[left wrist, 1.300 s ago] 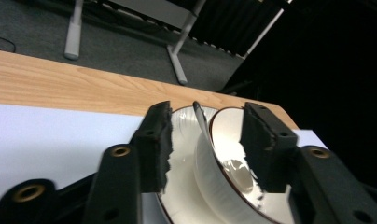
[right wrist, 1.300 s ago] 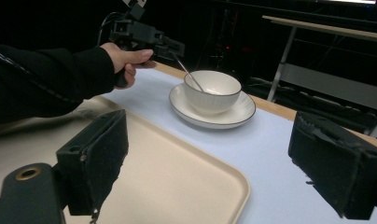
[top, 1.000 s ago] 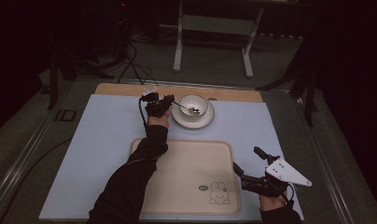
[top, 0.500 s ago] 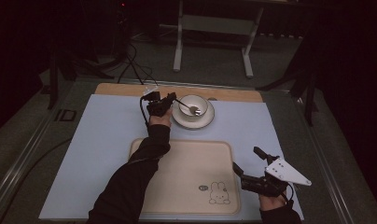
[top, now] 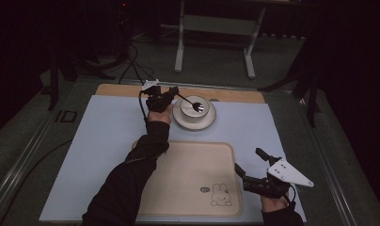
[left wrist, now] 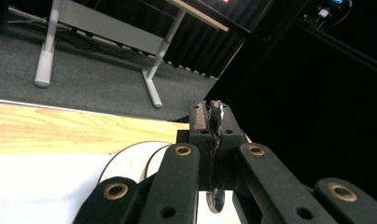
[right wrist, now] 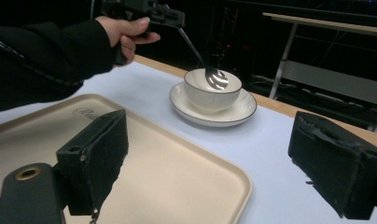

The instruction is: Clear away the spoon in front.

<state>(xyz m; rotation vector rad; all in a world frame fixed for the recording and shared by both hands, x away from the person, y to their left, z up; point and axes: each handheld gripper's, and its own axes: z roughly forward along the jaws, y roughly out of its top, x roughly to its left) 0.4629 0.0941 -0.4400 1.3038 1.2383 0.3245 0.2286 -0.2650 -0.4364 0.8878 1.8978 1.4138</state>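
Observation:
A white bowl [top: 193, 112] stands on a white saucer [top: 208, 121] at the far middle of the table. My left gripper [top: 173, 92] sits just left of the bowl, shut on the handle of a metal spoon [top: 196, 107]. The spoon slants down, and its head is over the bowl's opening. In the left gripper view the jaws pinch the spoon [left wrist: 215, 122] edge-on above the saucer [left wrist: 127, 164]. My right gripper [top: 248, 160] rests open at the tray's near right corner. In the right gripper view, bowl [right wrist: 210, 95], spoon [right wrist: 215, 77] and left gripper [right wrist: 151, 13] lie ahead.
A cream tray [top: 188, 174] with a small rabbit print [top: 219, 195] lies on the pale blue mat [top: 108, 141] in front of the person. A wooden strip [top: 235, 94] runs along the far table edge. A metal stand [top: 215, 23] is on the floor beyond.
The left gripper has shifted a little, and the spoon's head has moved slightly right over the bowl. The right gripper has stayed put.

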